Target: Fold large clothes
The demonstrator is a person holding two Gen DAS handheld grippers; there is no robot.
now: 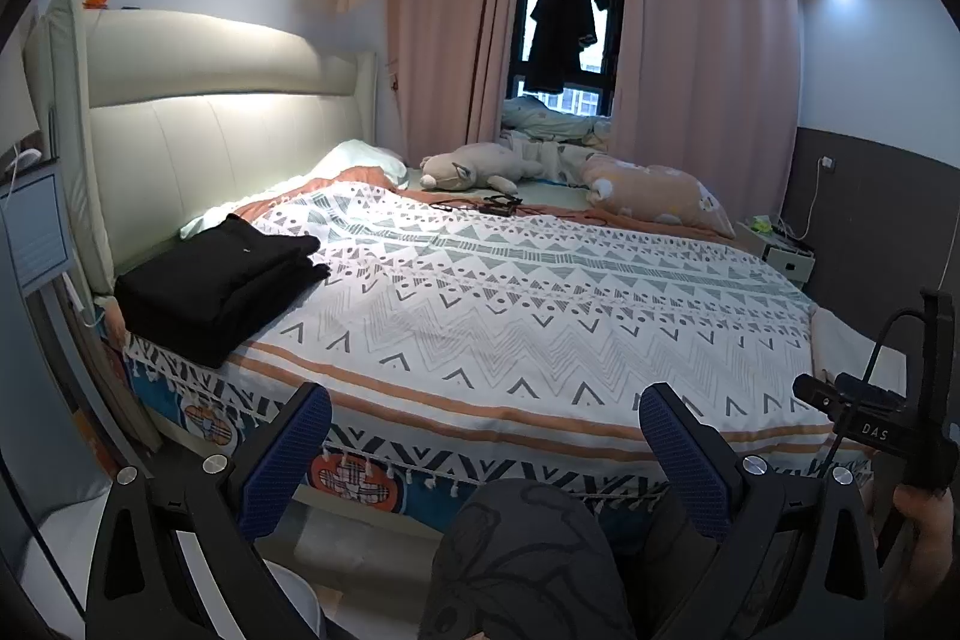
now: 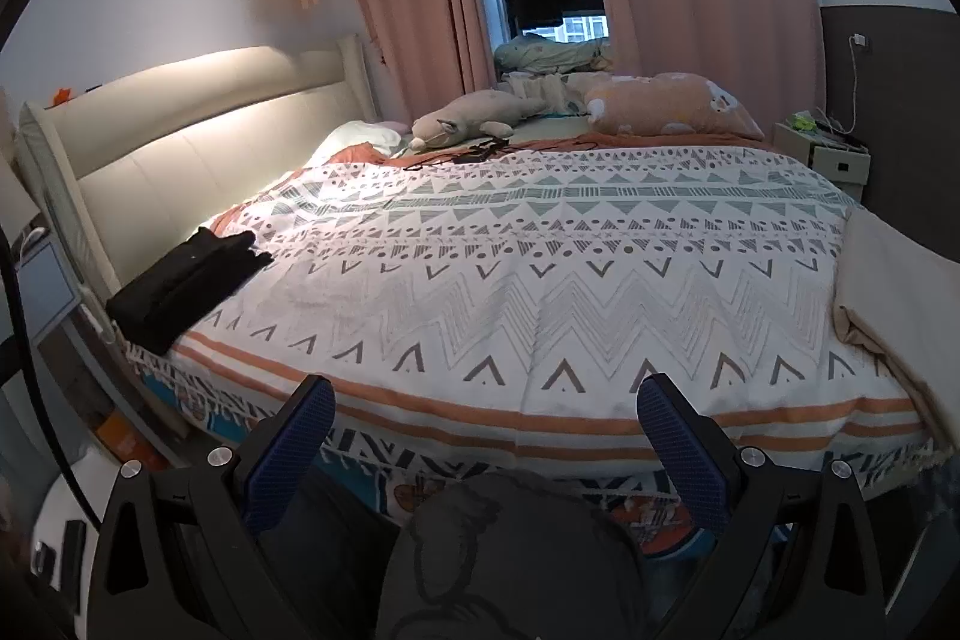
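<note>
A folded black garment [image 1: 219, 283] lies in a neat stack on the near left corner of the bed, by the headboard; it also shows in the right wrist view [image 2: 186, 280]. My left gripper [image 1: 485, 421] is open and empty, held off the bed's near edge, well right of the stack. My right gripper [image 2: 485, 415] is open and empty too, in front of the bed's near edge; its body [image 1: 870, 418] shows at the right of the left wrist view. A beige cloth [image 2: 894, 274] lies on the bed's right side.
The bed wears a white patterned cover [image 1: 540, 304]. At its far side lie a plush toy [image 1: 474, 166], a peach pillow [image 1: 654, 193] and a tangle of black cables [image 1: 486, 205]. A nightstand [image 1: 780, 253] stands at the far right. My knee [image 1: 522, 550] is below the grippers.
</note>
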